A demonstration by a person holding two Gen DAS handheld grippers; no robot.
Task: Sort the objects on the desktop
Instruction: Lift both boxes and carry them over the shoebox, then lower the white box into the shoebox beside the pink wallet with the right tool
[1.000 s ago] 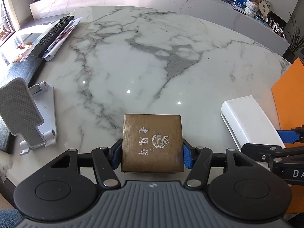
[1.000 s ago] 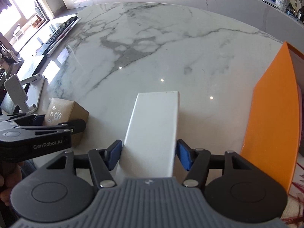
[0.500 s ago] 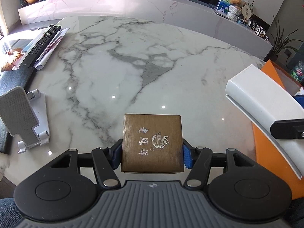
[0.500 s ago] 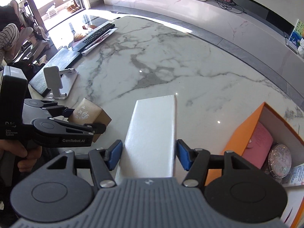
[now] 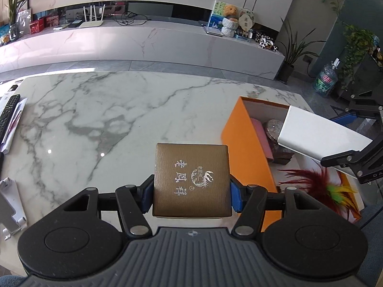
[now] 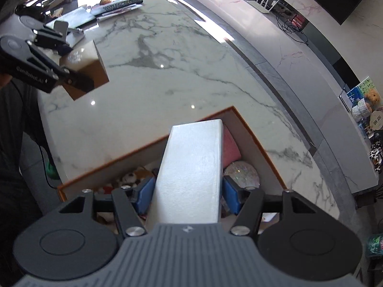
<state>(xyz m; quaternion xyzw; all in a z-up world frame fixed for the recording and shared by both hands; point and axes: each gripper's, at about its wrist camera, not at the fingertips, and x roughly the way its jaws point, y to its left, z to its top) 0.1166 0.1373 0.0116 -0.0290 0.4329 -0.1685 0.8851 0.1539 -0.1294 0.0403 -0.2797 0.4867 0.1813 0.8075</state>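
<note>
Above the orange bin (image 6: 251, 131), right fingers (image 6: 189, 193) grip a white box (image 6: 194, 167), left fingers (image 5: 191, 197) a brown box (image 5: 191, 179); next, lower and release.

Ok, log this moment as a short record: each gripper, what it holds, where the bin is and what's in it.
left gripper: shut on brown box, held above the marble table
right gripper: shut on white box, over the open orange bin
bin contents: pink pouch, glittery round item, feathers, other things unclear
left on table: remote, phone stand
</note>
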